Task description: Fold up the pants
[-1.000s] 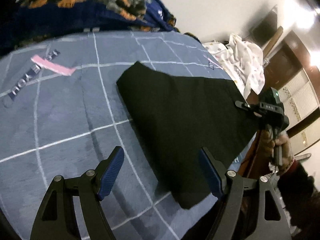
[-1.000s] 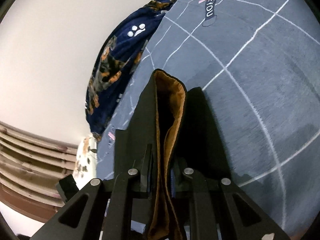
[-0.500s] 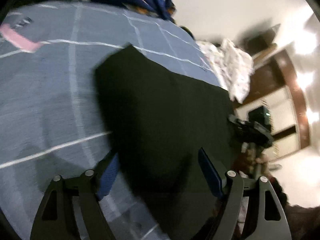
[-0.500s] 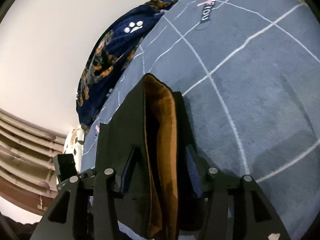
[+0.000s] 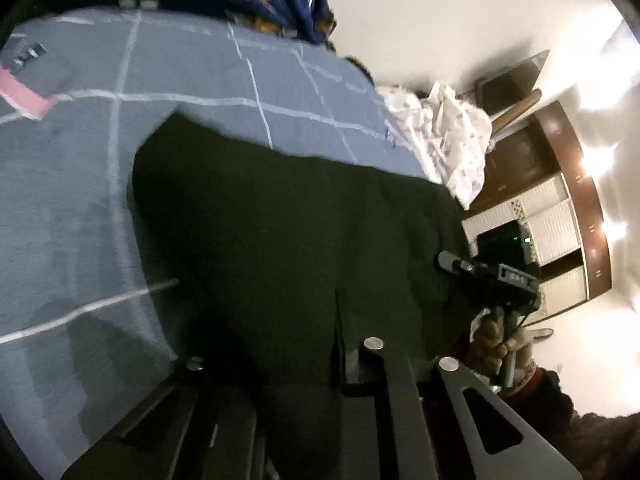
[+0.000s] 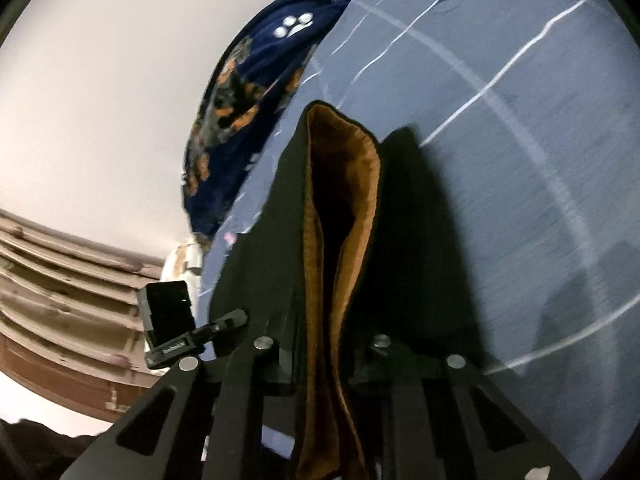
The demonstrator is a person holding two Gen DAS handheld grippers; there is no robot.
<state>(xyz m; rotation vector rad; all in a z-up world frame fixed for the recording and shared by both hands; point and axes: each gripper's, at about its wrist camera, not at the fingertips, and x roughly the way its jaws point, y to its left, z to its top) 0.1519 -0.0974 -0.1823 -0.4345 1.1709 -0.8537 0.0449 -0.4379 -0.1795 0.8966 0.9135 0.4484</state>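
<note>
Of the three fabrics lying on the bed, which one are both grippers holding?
The black pants with the tan lining, spread mid-bed; the navy paw-print blanket and white floral cloth lie untouched at the edges.

Both fisheye views are dim and warm-toned, with straight lines bowed and black vignetting at the corners. In the left wrist view ceiling lights at the right edge flare into white glare on the wall, while the black pants swallow nearly all detail. Motion blur smears the grid lines of the blue bedspread, and noise grains the shadows.
</note>
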